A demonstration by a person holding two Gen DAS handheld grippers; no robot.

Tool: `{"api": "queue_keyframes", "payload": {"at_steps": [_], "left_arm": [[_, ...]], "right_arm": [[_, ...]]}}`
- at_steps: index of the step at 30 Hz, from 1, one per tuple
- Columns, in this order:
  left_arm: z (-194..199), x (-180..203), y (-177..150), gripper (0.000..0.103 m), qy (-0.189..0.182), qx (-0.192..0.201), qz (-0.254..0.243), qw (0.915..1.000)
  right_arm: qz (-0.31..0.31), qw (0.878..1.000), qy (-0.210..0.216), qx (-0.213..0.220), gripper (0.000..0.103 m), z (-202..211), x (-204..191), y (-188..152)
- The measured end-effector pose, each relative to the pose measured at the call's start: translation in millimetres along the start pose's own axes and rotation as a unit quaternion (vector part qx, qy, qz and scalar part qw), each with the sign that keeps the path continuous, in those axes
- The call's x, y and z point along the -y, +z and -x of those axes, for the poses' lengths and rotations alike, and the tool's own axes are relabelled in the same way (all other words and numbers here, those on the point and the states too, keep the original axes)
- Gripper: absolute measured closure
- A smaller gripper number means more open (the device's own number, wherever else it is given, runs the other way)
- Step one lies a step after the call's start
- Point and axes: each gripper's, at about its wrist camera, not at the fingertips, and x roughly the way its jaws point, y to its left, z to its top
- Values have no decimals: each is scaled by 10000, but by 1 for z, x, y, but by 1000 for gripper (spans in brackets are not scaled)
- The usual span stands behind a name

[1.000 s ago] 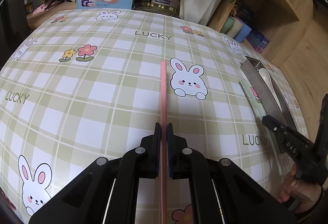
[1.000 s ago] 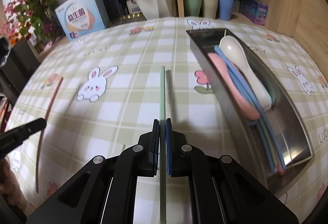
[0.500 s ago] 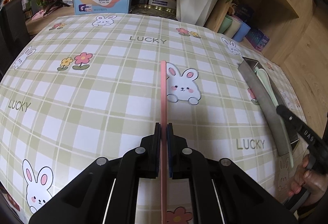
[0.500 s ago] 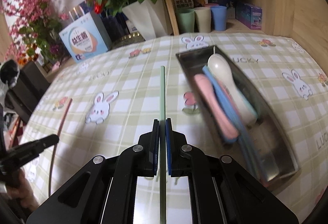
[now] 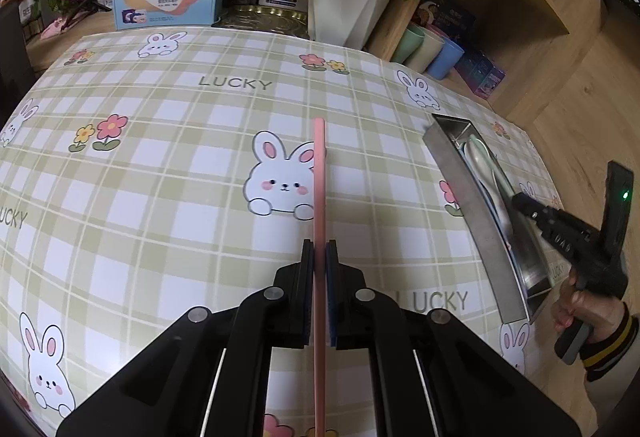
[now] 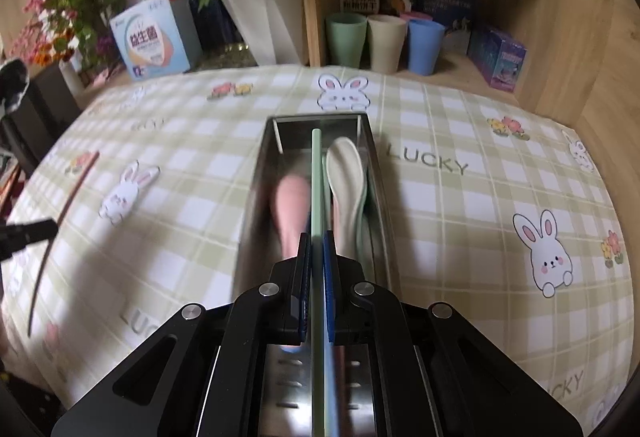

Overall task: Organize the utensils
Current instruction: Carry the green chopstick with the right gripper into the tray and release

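**Green chopstick now lined up over the tray; pink one trailing**

Right gripper point(image 6: 316, 237): jaws clenched on the green chopstick point(image 6: 317, 177), which runs straight forward between the pads. Compared with a second ago, the view has swung: the steel tray point(image 6: 256, 205) sat off to the right of the stick then, and now lies directly under it, lengthwise. The stick's far tip reaches almost to the tray's far wall. Inside the tray: a pink spoon point(image 6: 294, 209) on the left and a white spoon point(image 6: 345, 173) on the right, the stick hanging above the gap between them (some motion blur here, so I cannot tell whether it touches either).

Left gripper point(image 5: 319, 249): clamped on the pink chopstick point(image 5: 319, 165), held above the rabbit-print tablecloth point(image 5: 160, 157), well apart from the tray. Over the same second the rabbit under it has slid leftward in view, so this hand has drifted toward the tray side as well, only less.

Reading: the right hand's carry looks essentially finished; what remains, in my judgement, is lowering and letting go so the green stick settles alongside the spoons. The pink stick would follow. Risk: the stick landing across a spoon bowl instead of lying flat.
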Motion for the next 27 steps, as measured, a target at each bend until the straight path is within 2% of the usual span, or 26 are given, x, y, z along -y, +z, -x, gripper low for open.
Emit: {"api": "queue_keyframes", "payload": {"at_steps": [12, 20, 25, 27], "left_arm": [[-11, 37, 11, 97, -207, -208, -67, 9995], [-14, 63, 18, 97, -459, -294, -57, 9985], [-19, 86, 21, 97, -676, -406, -56, 9969], [-23, 96, 23, 97, -782, -474, -10, 9958]], "right_arm": [[-323, 9992, 73, -246, 96, -14, 15, -11], [-537, 9984, 175, -39, 95, 10, 25, -8], [-715, 9973, 173, -63, 95, 23, 35, -12], [-745, 9970, 108, -149, 92, 26, 40, -14]]}}
